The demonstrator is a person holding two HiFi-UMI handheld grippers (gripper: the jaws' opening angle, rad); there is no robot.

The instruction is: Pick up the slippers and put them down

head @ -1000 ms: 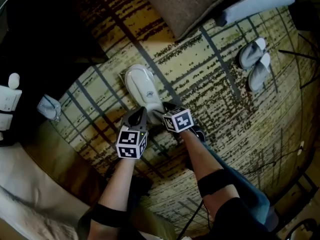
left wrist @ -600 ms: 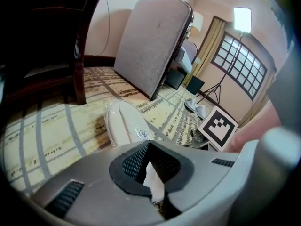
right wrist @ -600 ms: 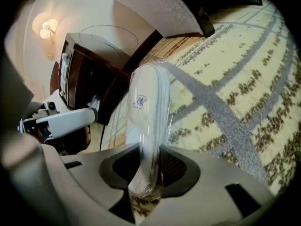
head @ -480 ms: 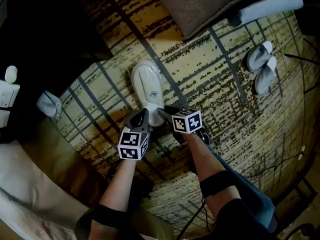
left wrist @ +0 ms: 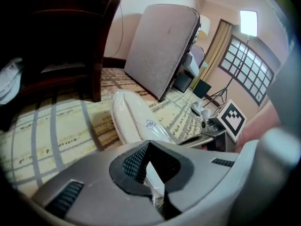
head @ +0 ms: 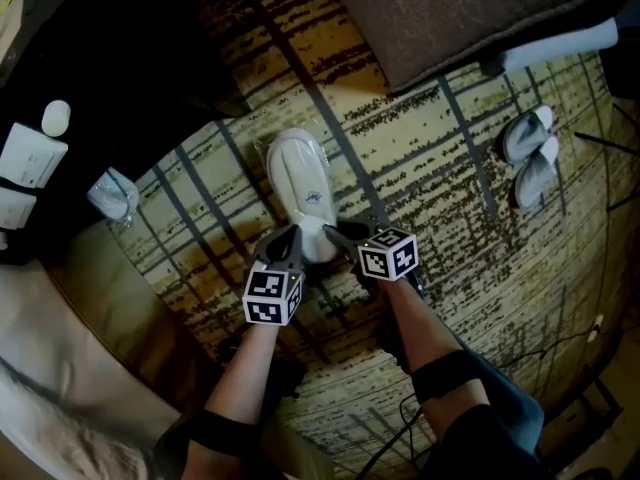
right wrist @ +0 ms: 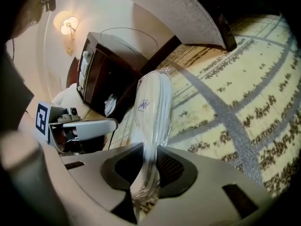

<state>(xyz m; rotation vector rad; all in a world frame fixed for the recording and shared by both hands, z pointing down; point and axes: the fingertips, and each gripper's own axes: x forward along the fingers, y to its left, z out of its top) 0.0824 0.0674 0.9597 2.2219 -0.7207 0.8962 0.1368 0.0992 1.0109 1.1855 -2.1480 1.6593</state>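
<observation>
A pair of white slippers sealed in a clear plastic bag (head: 300, 180) lies lengthwise on the patterned carpet, its near end between my two grippers. My left gripper (head: 287, 236) is shut, pinching the crinkled plastic wrap (left wrist: 151, 175) at the near left corner. My right gripper (head: 338, 232) has just been closing, and its pads now press on the near end of the slipper package (right wrist: 151, 102). In the right gripper view the bag runs upright between the dark pads (right wrist: 170, 166). The far end of the bag still rests on the carpet.
A second pair of white slippers (head: 530, 153) lies on the carpet at the far right. A grey upholstered chair (head: 450, 8) stands at the back, dark wooden furniture (left wrist: 61, 41) to the left, with a crumpled white bag (head: 112, 194) beside it. Bedding (head: 50, 388) fills the lower left.
The right gripper's jaws have closed from wide open onto the package's near end and lifted a little. The left gripper has stayed shut on the wrap and shifted slightly.
</observation>
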